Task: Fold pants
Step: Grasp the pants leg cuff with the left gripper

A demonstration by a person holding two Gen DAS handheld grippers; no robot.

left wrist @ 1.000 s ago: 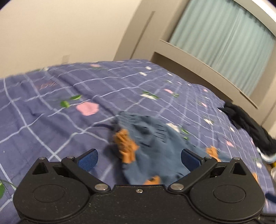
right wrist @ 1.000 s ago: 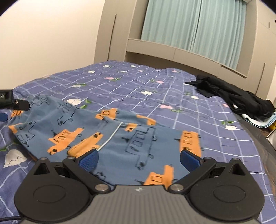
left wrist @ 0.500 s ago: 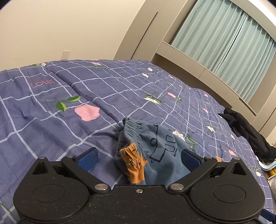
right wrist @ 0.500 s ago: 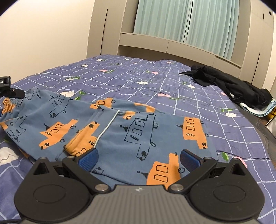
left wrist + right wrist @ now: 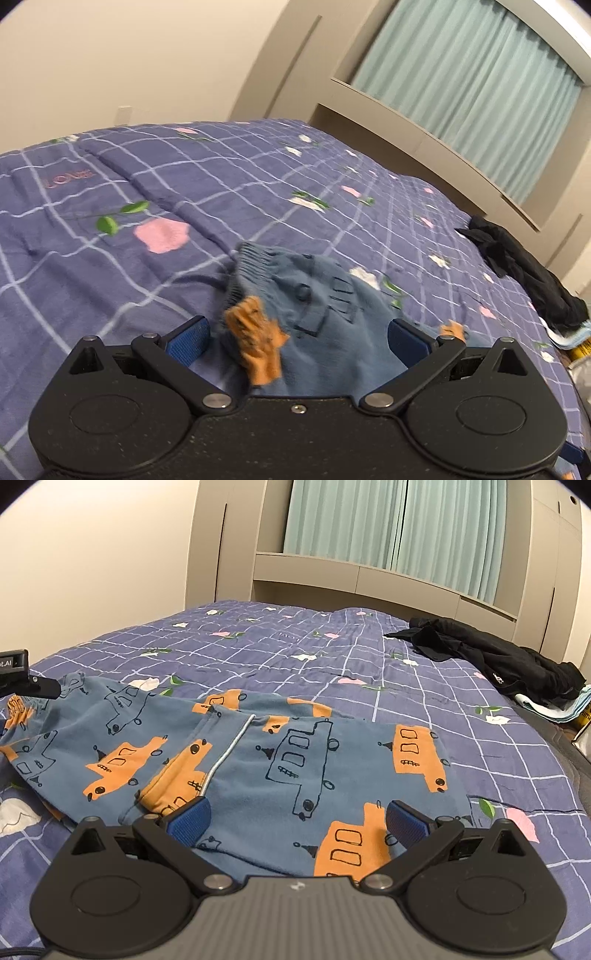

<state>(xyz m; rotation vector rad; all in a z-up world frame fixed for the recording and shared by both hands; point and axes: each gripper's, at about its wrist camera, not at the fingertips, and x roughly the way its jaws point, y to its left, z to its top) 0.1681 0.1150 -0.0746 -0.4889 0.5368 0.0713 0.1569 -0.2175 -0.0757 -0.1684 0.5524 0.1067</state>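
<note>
Blue pants (image 5: 258, 760): printed with orange buses, spread flat on the purple checked bedspread (image 5: 258, 177), in the same place as a second ago.
Waistband (image 5: 255, 258): bunched near the left gripper (image 5: 297, 336), blurrier than half a second ago.
Left gripper: jaws spread wide, holding nothing.
Right gripper (image 5: 297, 818): released, closer over the leg end than before.
Black clothes (image 5: 495, 657): far right.

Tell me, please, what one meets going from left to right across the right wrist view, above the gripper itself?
Left gripper's tip → blue pants with orange cars → black clothing pile → light folded cloth under it.
</note>
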